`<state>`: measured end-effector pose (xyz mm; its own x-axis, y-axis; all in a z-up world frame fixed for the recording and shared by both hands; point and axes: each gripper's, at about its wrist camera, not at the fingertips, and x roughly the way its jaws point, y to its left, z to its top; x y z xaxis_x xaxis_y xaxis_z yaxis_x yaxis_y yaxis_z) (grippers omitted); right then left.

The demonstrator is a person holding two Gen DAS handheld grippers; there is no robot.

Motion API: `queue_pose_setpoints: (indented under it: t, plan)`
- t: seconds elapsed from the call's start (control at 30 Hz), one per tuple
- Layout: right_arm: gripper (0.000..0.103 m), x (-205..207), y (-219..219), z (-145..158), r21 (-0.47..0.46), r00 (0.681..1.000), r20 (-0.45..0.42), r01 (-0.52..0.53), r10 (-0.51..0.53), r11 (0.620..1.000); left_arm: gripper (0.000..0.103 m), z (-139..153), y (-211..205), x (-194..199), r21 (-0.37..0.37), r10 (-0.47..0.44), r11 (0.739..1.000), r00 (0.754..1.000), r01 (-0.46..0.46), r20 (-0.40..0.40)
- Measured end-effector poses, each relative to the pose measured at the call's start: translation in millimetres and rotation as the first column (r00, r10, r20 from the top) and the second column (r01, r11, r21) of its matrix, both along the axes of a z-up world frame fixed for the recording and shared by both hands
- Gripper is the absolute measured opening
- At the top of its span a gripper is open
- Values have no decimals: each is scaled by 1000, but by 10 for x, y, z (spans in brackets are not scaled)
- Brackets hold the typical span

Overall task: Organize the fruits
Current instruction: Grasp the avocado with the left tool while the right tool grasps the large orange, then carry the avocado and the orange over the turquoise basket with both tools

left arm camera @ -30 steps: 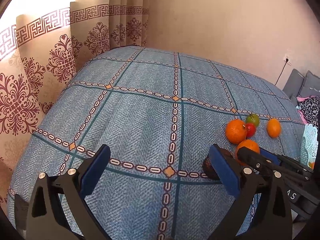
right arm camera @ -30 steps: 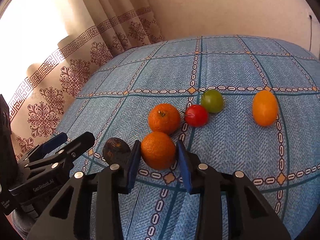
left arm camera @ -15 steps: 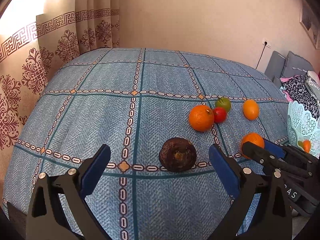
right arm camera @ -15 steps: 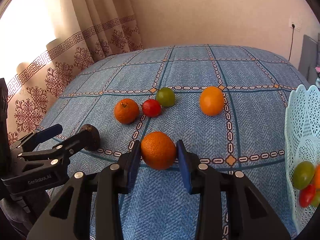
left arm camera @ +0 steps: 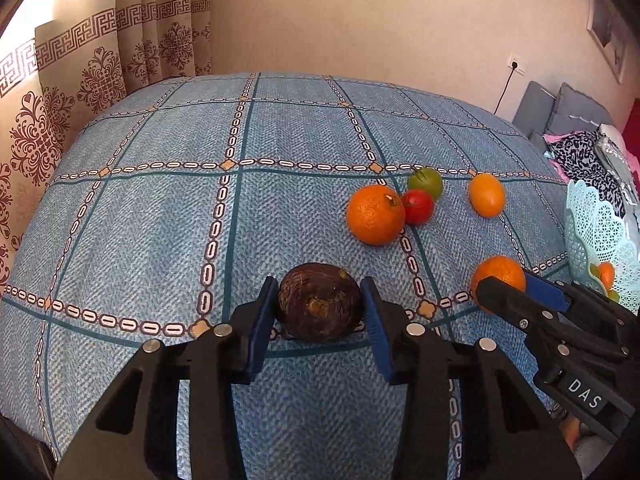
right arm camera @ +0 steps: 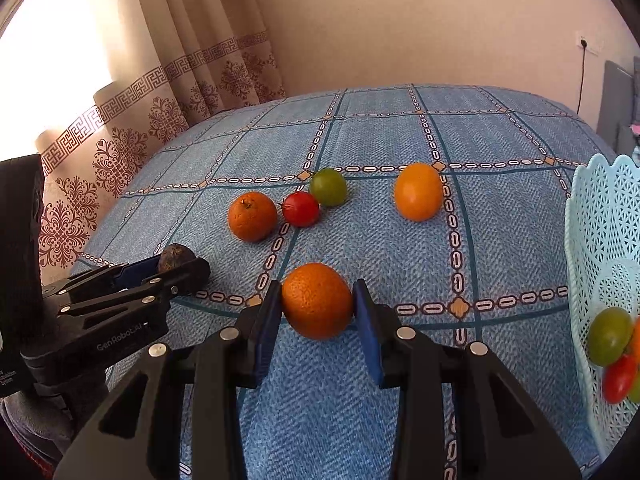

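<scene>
Blue patterned bedding [left arm camera: 160, 240] fills both views, with a pale lace-walled basket [right arm camera: 600, 240] at its right edge as your landmark. Your right gripper [right arm camera: 318, 312] has its pads closed against an orange [right arm camera: 317, 300], just left of the basket and low over the cover; whether the fruit is lifted clear I cannot tell. Your left gripper [left arm camera: 320, 316] is narrowed around a dark brown fruit [left arm camera: 320, 306], well left of the basket, pads touching or nearly touching its sides, the fruit apparently resting on the cloth.

Squeeze only until the skins stop slipping, then raise both straight up before swinging toward the basket, right one first, so the tools do not cross. Clear the tall rim before you let go.

Both grippers point forward, nearly level, fingers side by side. Between them and farther back lie a second orange [right arm camera: 252, 216], a red fruit [right arm camera: 301, 209], a green fruit [right arm camera: 329, 186] and a smooth orange fruit [right arm camera: 418, 191].
</scene>
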<state>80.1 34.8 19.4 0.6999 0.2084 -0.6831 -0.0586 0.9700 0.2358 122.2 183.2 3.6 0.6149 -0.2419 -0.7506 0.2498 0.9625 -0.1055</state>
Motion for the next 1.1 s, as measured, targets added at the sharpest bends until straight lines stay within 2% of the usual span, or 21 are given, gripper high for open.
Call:
queue_pose_setpoints:
  t: [0.6,1.1]
  plan:
    - [36,-271,-61,158,22,999,41,20,-21,1000,43,180,-28,-253,17,14,1000,996,-16,86]
    - [36,-722,-419,492,91,987,131,79,-91,993,43,589,-296,-626,7,-35,999,984,34,175]
